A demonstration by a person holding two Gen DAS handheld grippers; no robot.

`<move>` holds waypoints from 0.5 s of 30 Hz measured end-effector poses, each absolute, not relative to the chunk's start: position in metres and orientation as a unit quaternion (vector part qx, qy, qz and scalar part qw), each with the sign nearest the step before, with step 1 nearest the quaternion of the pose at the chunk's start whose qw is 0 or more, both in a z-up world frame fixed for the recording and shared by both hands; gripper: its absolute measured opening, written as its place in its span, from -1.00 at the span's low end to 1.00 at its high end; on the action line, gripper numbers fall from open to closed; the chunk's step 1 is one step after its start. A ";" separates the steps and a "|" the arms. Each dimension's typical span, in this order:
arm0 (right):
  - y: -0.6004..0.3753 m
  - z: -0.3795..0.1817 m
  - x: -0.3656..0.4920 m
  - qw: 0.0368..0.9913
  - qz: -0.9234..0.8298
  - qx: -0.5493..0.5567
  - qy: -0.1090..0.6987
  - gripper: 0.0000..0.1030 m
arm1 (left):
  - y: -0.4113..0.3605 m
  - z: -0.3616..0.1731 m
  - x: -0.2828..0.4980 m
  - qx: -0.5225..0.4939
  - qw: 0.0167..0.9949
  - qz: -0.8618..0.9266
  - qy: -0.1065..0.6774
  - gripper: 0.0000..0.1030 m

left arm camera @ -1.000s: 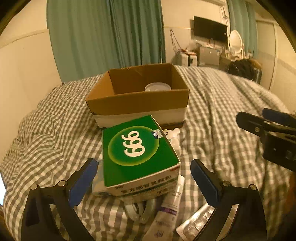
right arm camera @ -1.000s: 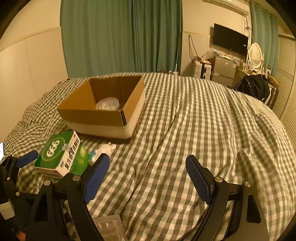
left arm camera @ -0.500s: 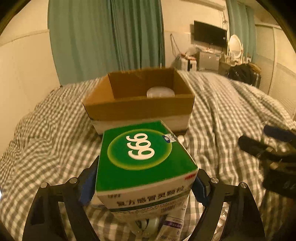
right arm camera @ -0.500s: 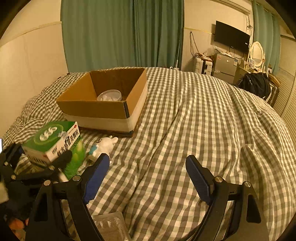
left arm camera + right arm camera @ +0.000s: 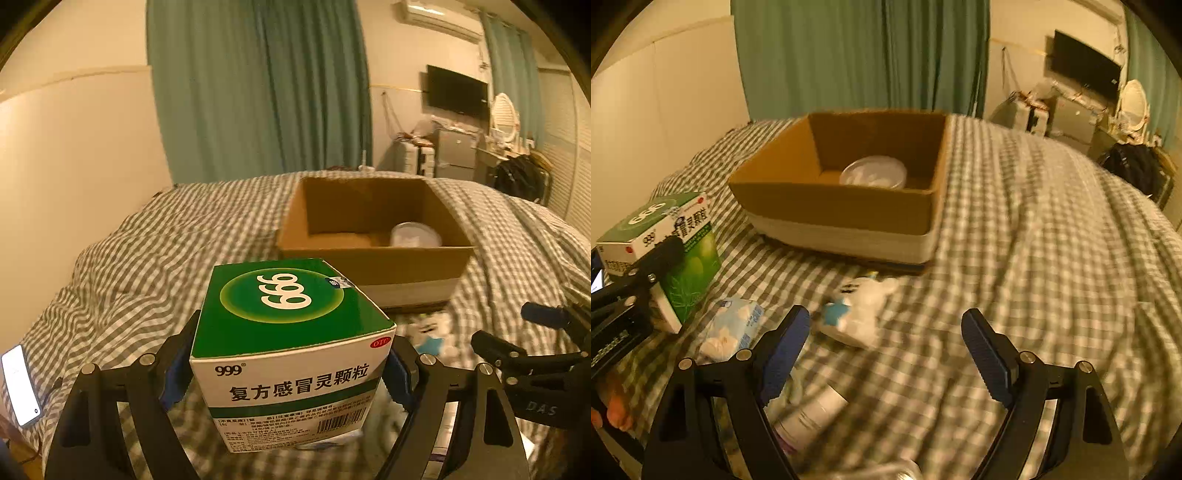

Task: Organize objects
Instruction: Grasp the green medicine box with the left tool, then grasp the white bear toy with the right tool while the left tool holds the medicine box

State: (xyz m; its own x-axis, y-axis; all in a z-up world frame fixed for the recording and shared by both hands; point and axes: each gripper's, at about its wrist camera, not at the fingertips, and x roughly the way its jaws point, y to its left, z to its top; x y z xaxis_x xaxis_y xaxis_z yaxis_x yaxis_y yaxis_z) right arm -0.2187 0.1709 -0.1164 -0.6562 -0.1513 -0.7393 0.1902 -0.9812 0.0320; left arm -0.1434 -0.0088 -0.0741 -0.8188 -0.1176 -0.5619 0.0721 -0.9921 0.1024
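My left gripper [image 5: 291,369] is shut on a green and white medicine box marked 999 [image 5: 291,332], held up off the checked bed cover. The right wrist view shows that same medicine box [image 5: 661,236] at the far left, clamped between the left gripper's fingers. Beyond it stands an open cardboard box [image 5: 373,236] with a round white lidded tub [image 5: 415,234] inside. My right gripper [image 5: 886,354] is open and holds nothing, hovering over a white rabbit-shaped toy bottle [image 5: 860,310], a small blue and white tissue pack [image 5: 733,326] and a white tube [image 5: 809,417].
A lit phone [image 5: 20,384] lies at the bed's left edge. The checked cover [image 5: 1034,240] stretches wide to the right of the cardboard box [image 5: 846,192]. A dark bag [image 5: 1137,166], a TV [image 5: 1082,66] and cluttered furniture stand beyond the bed.
The left gripper closed on the 999 box and lifted it off the pile, uncovering the tissue pack and tube. The right gripper moved forward and left over the rabbit toy.
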 end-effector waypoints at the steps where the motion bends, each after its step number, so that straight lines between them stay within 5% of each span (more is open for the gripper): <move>1: 0.165 -0.122 -0.226 0.094 -0.906 0.412 0.026 0.64 | -0.013 -0.077 -0.146 0.300 0.054 -0.952 -0.037 0.66; 10: 0.140 -0.165 -0.260 0.091 -0.883 0.458 0.035 0.63 | -0.037 -0.107 -0.162 0.327 0.061 -0.942 -0.033 0.66; 13: 0.137 -0.172 -0.264 0.093 -0.878 0.468 0.037 0.45 | -0.040 -0.113 -0.165 0.336 0.062 -0.939 -0.032 0.66; 15: 0.137 -0.174 -0.265 0.097 -0.875 0.473 0.039 0.09 | -0.041 -0.115 -0.166 0.339 0.063 -0.938 -0.030 0.66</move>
State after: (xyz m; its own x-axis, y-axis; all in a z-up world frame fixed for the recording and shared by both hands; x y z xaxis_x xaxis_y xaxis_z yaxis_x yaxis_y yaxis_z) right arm -0.2653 0.1367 -0.1742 -0.5335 -0.1329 -0.8353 0.2071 -0.9780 0.0233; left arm -0.1656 -0.0408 -0.1151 -0.7621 -0.1389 -0.6324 0.0979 -0.9902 0.0994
